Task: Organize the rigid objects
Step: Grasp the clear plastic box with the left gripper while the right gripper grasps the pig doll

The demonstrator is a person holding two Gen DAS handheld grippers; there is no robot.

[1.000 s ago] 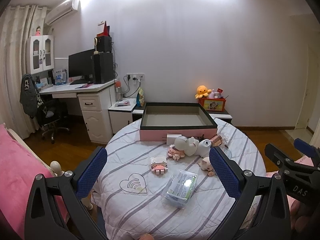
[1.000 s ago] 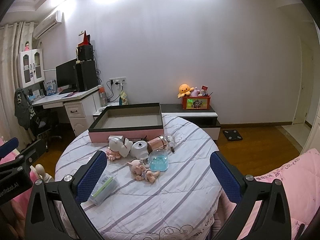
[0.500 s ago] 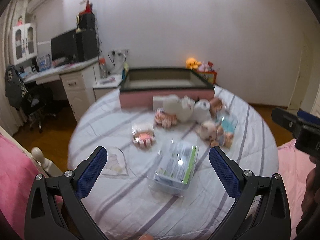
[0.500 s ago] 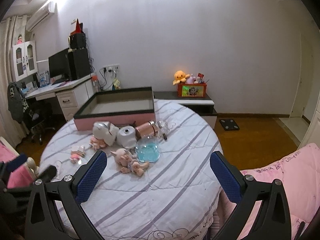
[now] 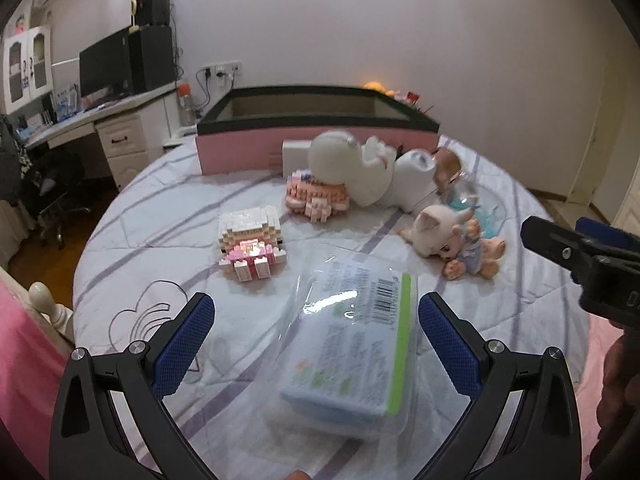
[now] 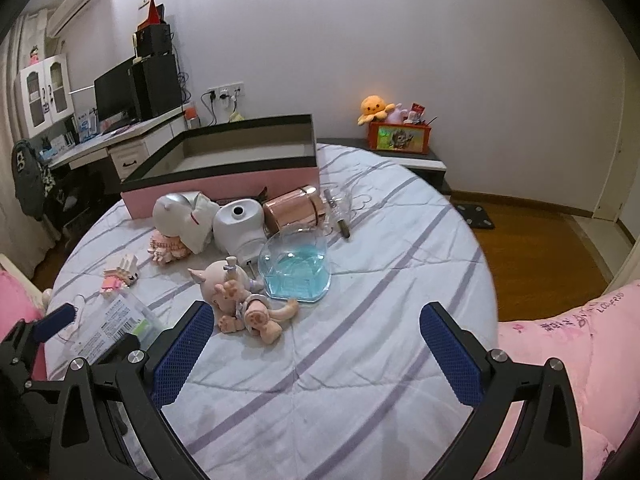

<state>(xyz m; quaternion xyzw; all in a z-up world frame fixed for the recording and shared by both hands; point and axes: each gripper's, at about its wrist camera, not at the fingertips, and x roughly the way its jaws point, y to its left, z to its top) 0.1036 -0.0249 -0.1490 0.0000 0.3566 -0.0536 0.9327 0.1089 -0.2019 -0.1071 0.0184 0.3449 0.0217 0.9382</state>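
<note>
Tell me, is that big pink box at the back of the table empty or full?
Apparently empty. The right camera looks into the pink box and shows only a bare floor and inner walls; the near corner is hidden behind its front wall.

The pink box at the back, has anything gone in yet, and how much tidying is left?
Nothing done: the pink box looks empty. In hand: the open left gripper straddles the clear packet, not gripping. The right gripper is open, holding nothing. Left: the doll, block toys and everything else.

A home bedroom: round bed [image 6: 360, 360], computer desk [image 6: 132, 136], plush toys [image 6: 374, 108].
</note>
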